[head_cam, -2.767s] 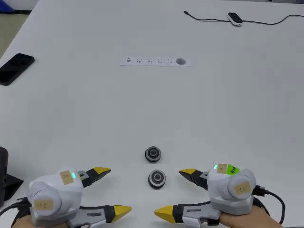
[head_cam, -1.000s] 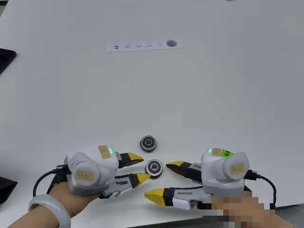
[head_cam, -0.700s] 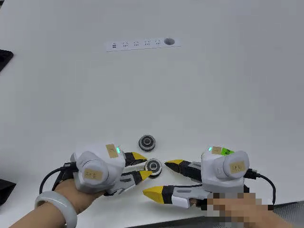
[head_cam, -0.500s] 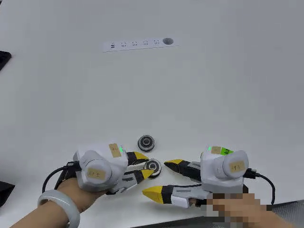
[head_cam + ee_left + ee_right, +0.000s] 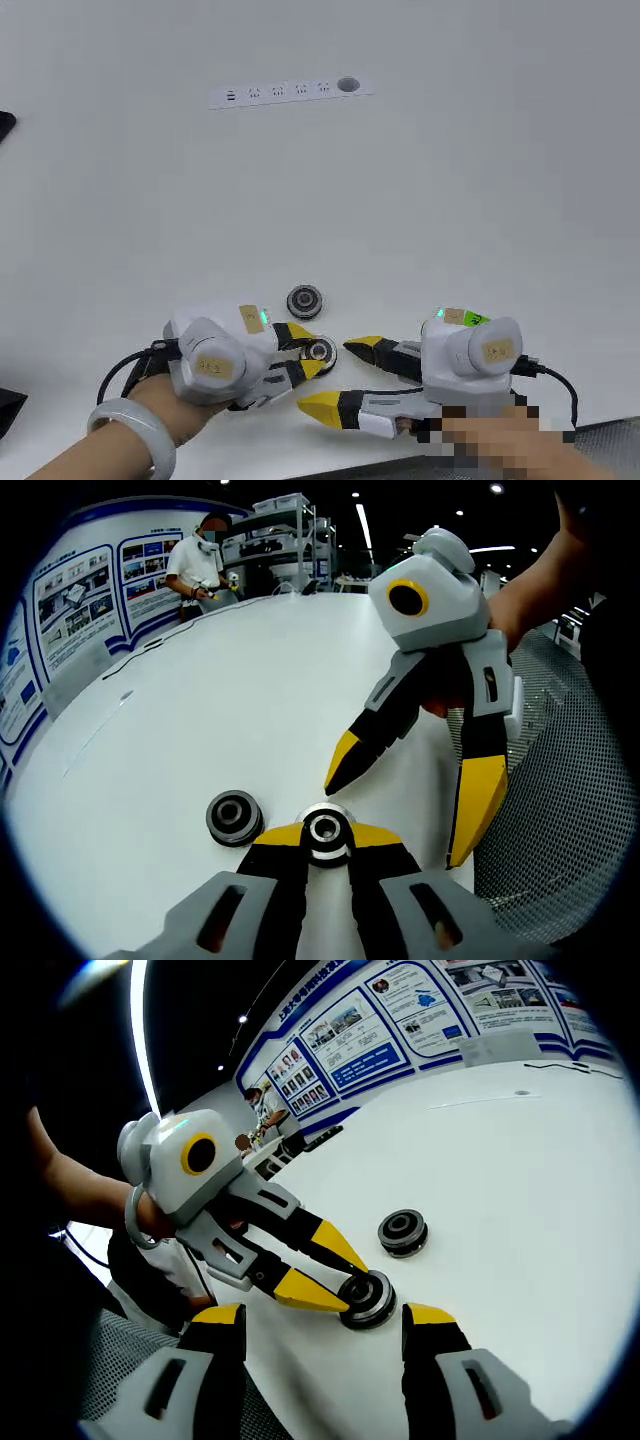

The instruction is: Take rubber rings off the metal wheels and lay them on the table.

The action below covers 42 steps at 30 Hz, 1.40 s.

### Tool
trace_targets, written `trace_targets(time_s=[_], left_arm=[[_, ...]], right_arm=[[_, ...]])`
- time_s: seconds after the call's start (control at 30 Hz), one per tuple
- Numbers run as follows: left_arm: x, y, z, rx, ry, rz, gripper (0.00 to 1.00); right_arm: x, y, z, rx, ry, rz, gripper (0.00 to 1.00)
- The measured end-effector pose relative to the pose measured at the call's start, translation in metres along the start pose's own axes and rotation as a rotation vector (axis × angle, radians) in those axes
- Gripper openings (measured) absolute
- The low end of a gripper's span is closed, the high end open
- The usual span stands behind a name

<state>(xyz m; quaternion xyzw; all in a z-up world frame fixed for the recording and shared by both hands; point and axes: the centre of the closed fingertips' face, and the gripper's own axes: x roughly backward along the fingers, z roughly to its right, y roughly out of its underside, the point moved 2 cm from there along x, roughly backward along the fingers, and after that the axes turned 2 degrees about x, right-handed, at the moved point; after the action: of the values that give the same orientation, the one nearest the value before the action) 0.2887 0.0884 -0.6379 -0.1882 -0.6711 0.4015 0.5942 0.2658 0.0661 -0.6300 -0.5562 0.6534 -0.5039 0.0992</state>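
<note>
— Item one, the near wheel (image 5: 321, 349)?
— On the table (image 5: 450, 200), pinched between the jaws of the left gripper (image 5: 305, 350). Its rubber ring (image 5: 370, 1321) looks to be on.
— Item two, the right gripper (image 5: 340, 377)?
— Jaws spread wide, tips just beside that wheel, holding nothing.
— Item three, the far wheel (image 5: 304, 301)?
— Just beyond, apart from both grippers, ring on.
— Step in hand?
— First ring, I judge: wheel steadied. Next, a right tip must catch the ring's edge and peel it off.
</note>
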Motion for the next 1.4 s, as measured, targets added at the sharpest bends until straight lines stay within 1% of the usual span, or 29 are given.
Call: trace_targets(time_s=[0.1,0.33,0.37,0.4,0.53,0.7,0.8,0.9,1.27,1.4], left_arm=[[-0.0013,0.0009,-0.0008,0.001,-0.002,-0.008,0.16],[-0.0028,-0.0008,-0.0003,-0.004,0.003,-0.004,0.15],[-0.0024,0.0006,-0.0008,-0.008,0.002,-0.012,0.14],[-0.0031,-0.0002,-0.0010,-0.007,0.004,-0.005,0.14],[-0.0029,0.0001,-0.0015,-0.008,0.006,-0.005,0.14],[-0.0028,0.0006,-0.0014,-0.007,0.009,-0.001,0.13],[-0.0027,0.0010,-0.0013,-0.007,0.010,0.001,0.13],[-0.0024,0.0014,-0.0007,-0.005,0.010,0.003,0.13],[-0.0023,0.0016,-0.0005,0.004,0.009,0.007,0.13],[-0.0021,0.0015,-0.0003,0.007,0.008,0.007,0.13]], right_arm=[[-0.0001,0.0009,0.0001,-0.003,-0.002,0.001,0.64],[0.0000,0.0015,0.0013,-0.011,0.000,0.005,0.64],[-0.0001,0.0012,0.0014,-0.013,0.000,0.006,0.64],[-0.0002,0.0010,0.0014,-0.017,-0.001,0.008,0.64],[-0.0014,-0.0007,0.0019,-0.028,-0.004,0.018,0.64],[-0.0029,-0.0039,0.0031,-0.069,-0.012,0.039,0.63],[-0.0040,-0.0042,0.0039,-0.105,-0.024,0.049,0.62],[-0.0053,-0.0047,0.0036,-0.121,-0.033,0.055,0.62],[-0.0088,-0.0044,0.0041,-0.136,-0.061,0.037,0.61],[-0.0083,-0.0053,0.0042,-0.146,-0.070,0.038,0.60]])
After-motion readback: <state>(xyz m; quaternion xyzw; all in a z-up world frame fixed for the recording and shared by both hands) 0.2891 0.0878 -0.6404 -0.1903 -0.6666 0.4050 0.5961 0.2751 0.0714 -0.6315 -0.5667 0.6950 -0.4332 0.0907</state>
